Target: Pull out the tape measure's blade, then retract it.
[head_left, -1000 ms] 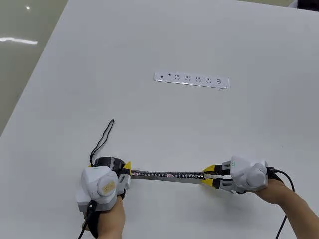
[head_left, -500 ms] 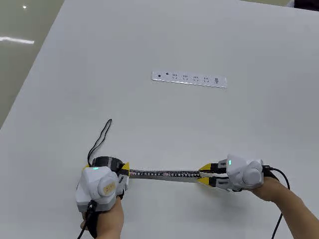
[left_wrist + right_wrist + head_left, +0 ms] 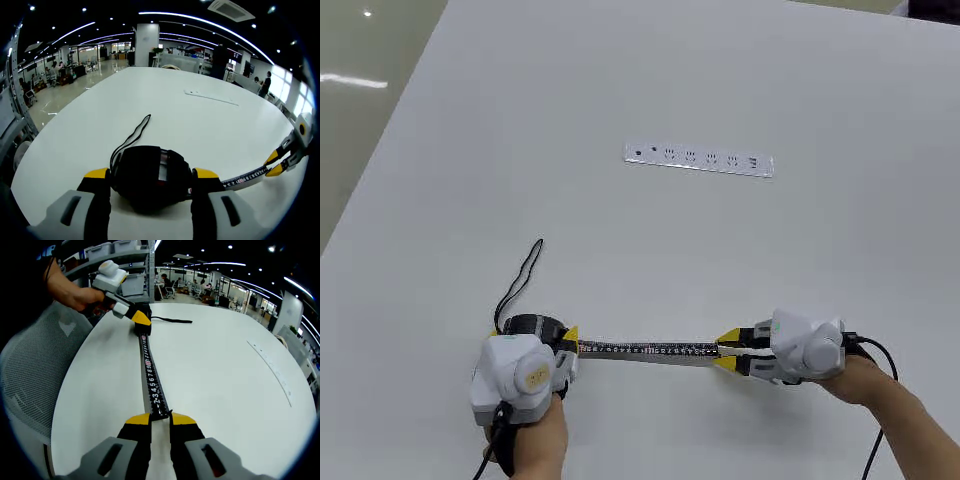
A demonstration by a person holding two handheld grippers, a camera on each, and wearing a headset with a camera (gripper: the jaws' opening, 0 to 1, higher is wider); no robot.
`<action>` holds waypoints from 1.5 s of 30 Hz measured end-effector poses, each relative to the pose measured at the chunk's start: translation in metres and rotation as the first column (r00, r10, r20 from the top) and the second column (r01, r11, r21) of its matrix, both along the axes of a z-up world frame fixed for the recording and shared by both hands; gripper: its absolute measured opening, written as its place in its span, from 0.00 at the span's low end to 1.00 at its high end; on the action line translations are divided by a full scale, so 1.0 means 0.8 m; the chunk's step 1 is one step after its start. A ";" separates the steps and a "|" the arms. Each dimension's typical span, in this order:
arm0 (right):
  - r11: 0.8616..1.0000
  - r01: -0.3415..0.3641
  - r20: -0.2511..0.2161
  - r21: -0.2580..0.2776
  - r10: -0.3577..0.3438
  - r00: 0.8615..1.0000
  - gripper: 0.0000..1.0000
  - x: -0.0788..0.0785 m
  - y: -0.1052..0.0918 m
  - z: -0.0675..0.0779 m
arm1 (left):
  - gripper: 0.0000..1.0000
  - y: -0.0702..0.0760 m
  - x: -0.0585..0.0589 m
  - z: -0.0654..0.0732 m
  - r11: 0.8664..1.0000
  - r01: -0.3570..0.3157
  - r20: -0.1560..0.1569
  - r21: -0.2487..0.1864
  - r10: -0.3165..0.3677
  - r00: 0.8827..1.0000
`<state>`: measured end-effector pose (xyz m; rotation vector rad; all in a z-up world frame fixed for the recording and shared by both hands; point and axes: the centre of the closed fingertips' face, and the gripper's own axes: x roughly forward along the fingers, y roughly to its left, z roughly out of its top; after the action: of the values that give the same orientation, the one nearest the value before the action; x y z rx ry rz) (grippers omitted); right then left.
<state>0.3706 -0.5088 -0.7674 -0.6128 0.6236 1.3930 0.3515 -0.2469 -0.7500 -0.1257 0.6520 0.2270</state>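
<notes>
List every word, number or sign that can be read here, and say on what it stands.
"2 3 4 5 6 7 8 9": printed on the tape measure's blade, near its pulled-out end, in the right gripper view.
Numbers farther along the blade: too blurred to read.
Markings on the power strip: too small to read.

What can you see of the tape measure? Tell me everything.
The tape measure is black and rounded, with a thin black strap trailing across the white table. The left gripper clamps it between yellow-tipped jaws. Its dark blade with pale numbers is pulled out straight, its end pinched by the right gripper.
</notes>
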 end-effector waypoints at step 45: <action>1.000 -0.007 0.014 0.030 0.007 1.000 0.11 0.003 0.028 0.004 | 0.62 -0.001 0.000 0.000 1.000 0.013 -0.003 -0.004 -0.013 1.000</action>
<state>0.3731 -0.4862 -0.7646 -0.6010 0.5895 1.4011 0.3514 -0.2473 -0.7499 -0.1247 0.6561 0.2140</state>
